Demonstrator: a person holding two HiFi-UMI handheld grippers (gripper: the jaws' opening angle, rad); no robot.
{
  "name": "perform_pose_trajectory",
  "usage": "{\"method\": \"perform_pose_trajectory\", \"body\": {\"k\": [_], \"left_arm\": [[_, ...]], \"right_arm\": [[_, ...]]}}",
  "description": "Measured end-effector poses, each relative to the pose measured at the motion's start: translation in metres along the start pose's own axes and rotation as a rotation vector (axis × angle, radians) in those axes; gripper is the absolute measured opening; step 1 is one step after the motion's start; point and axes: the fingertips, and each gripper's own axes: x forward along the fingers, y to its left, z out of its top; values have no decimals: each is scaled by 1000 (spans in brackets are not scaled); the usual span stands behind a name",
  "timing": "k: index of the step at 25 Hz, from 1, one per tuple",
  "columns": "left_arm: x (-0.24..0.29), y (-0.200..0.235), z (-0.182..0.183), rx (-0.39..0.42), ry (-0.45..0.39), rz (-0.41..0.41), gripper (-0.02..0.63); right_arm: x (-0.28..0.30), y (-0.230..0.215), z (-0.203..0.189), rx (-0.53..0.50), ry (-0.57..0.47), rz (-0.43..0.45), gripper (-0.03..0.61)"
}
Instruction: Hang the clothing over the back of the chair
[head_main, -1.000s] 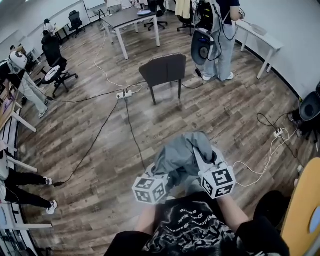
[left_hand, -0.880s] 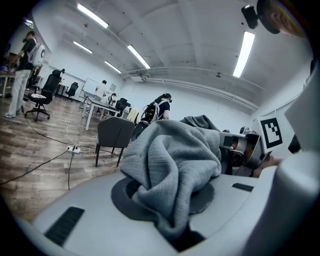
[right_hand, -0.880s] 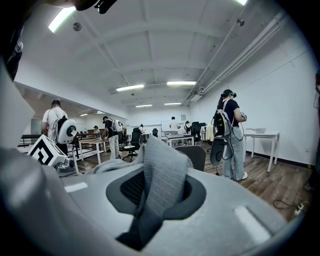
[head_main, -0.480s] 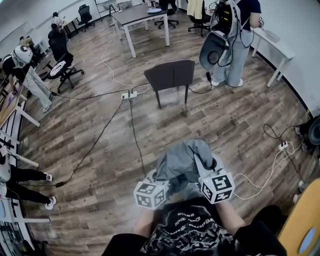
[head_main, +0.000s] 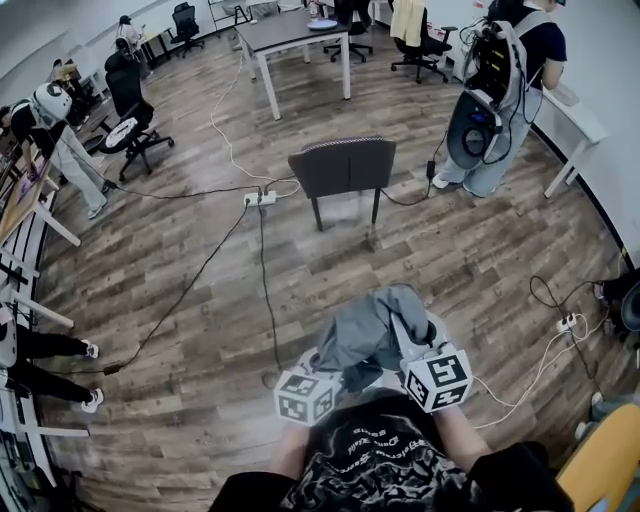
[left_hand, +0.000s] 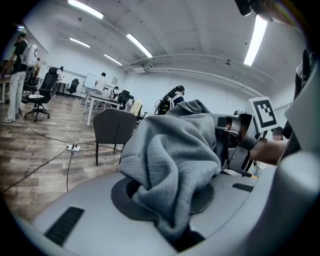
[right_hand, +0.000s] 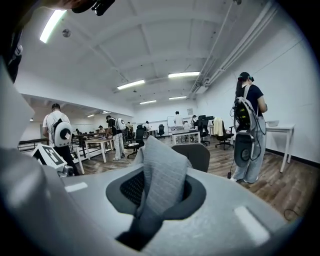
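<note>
Over on the far left, a person (head_main: 62, 140) stands beside a black office chair (head_main: 125, 100) on the wooden floor (head_main: 170, 270). Right of them, a white power strip (head_main: 258, 198) lies on the floor, and a dark cable (head_main: 268, 290) runs from it toward the near side.

Nearer, low in front of the body of the one wearing the camera, the left gripper (left_hand: 170, 210) has its jaws narrow and clamped on a thick, crumpled bunch of the grey clothing (head_main: 365, 328). The fabric bulges up and over the jaws and fills much of the left gripper view. The clothing is bundled between the two grippers, held off the floor.

Beyond it, at the centre of the room, the dark chair (head_main: 343, 165) stands on four thin legs with its back toward the near side, well apart from the clothing.

Just right of the bundle, the right gripper (right_hand: 150, 210) also has its jaws narrow, pinching a flatter fold of the same clothing that rises upright out of them.

At the far right, a second person (head_main: 500, 90) wearing a backpack rig stands facing away. Near the right edge, another power strip (head_main: 567, 322) lies on the floor with a pale cord (head_main: 520, 385) looping from it.
</note>
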Motion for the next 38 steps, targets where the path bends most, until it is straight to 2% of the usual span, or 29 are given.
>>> {"method": "perform_pose_trajectory", "body": {"k": [6, 15, 23, 30, 34, 38], "left_arm": [[40, 3, 29, -4, -42, 22, 81], [87, -19, 41, 19, -27, 14, 81], [102, -27, 46, 16, -7, 14, 81], [115, -32, 49, 39, 11, -24, 81], [125, -29, 56, 71, 18, -42, 81], [135, -21, 57, 69, 44, -63, 81]], "right_arm": [[20, -37, 18, -19, -31, 25, 61], [24, -88, 37, -3, -77, 34, 61], [22, -98, 48, -3, -111, 55, 60], [19, -112, 51, 33, -124, 31, 61], [24, -114, 60, 3, -142, 45, 60], [37, -114, 64, -9, -133, 43, 61]]}}
